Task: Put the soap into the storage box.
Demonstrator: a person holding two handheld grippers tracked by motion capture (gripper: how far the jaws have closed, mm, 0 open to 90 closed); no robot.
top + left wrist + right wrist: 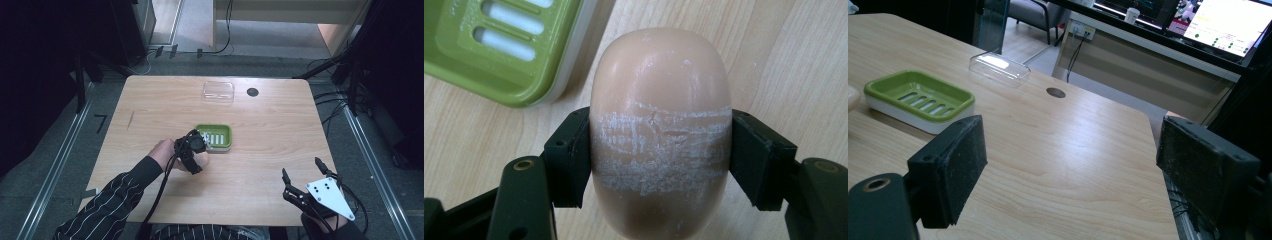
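The left tongs (pixel 659 165) clamp the soap (pixel 659 125) just beside the green dish (pixel 499 65); the right tongs (pixel 1068 170) gape empty. Carry it level over the dish, then lower gently.

soap (pixel 660 135) | beige oval, scuffed white | beside green dish (pixel 499 50)

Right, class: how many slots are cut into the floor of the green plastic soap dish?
5, side by side in a row across the floor of the green plastic soap dish, as the right gripper view shows; the high view agrees, though the left gripper covers the dish's near corner.
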